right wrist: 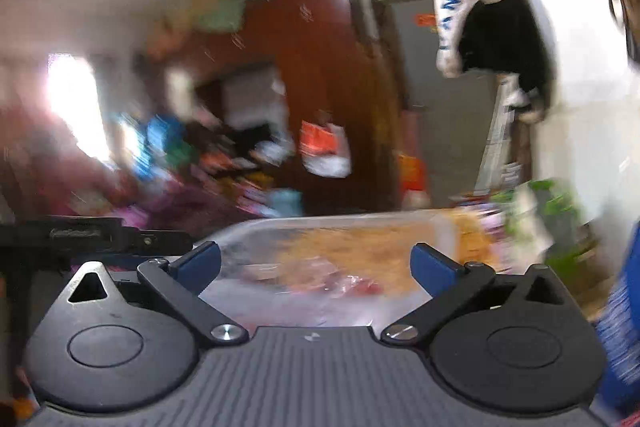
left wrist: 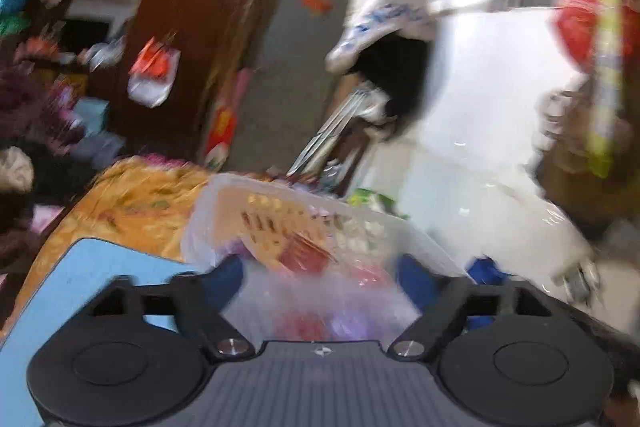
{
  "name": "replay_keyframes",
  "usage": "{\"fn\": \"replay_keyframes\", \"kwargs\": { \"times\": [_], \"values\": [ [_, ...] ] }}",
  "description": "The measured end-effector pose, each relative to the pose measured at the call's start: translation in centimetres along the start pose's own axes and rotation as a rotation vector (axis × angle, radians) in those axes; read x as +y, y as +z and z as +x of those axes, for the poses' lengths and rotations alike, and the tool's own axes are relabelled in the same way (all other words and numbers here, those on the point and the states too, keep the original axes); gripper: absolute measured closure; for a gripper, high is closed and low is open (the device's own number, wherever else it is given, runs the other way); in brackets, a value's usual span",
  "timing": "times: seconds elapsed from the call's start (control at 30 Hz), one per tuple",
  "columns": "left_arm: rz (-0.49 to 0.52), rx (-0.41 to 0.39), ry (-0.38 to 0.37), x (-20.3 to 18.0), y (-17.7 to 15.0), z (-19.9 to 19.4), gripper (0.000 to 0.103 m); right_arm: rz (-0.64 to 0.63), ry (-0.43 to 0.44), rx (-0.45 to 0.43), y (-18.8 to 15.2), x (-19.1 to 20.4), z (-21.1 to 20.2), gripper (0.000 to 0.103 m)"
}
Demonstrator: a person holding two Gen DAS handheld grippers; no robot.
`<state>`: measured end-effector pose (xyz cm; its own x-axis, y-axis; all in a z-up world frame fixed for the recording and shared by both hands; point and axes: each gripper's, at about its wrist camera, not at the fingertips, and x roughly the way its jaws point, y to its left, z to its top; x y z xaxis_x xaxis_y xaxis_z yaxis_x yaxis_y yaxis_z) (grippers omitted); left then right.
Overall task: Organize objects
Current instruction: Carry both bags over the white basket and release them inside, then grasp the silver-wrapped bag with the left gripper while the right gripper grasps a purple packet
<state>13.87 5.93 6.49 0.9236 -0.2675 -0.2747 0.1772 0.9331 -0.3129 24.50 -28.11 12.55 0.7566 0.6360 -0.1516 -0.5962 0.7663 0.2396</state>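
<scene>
Both views are blurred by motion. A clear plastic storage box [left wrist: 320, 219] holding red and pink packets sits right in front of my left gripper [left wrist: 320, 277], whose blue fingers [left wrist: 224, 277] stand wide apart around its near side. In the right wrist view the same clear box [right wrist: 340, 239] lies in front of my right gripper [right wrist: 316, 263], also open, with its blue fingers [right wrist: 434, 267] spread on either side of the box's near end. Whether any finger touches the box I cannot tell.
An orange patterned cloth [left wrist: 132, 203] covers the surface under the box, with a light blue board [left wrist: 80, 291] at the near left. A dark wooden wardrobe [right wrist: 320, 87], hanging clothes [left wrist: 392, 39], a grey door [left wrist: 296, 67] and cluttered shelves [left wrist: 48, 87] stand behind.
</scene>
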Motion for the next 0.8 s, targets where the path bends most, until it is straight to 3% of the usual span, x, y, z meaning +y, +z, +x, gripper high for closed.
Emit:
{"fn": "replay_keyframes", "kwargs": {
  "times": [0.2,0.33,0.43,0.63,0.8],
  "values": [
    [0.133,0.057,-0.051,-1.6,-7.7,-4.0,0.010,0.023,-0.119,0.119,-4.6,-0.3,0.0,0.000],
    [0.269,0.104,-0.036,-3.9,-10.7,-4.2,0.010,0.015,-0.190,0.189,-5.2,-0.1,1.4,0.000],
    [0.348,0.128,-0.026,-4.9,-12.0,-3.8,0.010,-0.029,-0.238,0.184,-4.9,0.4,1.6,0.000],
    [0.337,0.156,-0.081,-4.8,-13.2,-3.4,0.010,-0.036,-0.255,0.199,-5.0,0.1,1.9,0.009],
    [0.345,0.154,-0.044,-4.5,-13.8,-3.2,0.013,-0.027,-0.257,0.241,-4.7,-0.5,2.9,0.022]
  ]
}}
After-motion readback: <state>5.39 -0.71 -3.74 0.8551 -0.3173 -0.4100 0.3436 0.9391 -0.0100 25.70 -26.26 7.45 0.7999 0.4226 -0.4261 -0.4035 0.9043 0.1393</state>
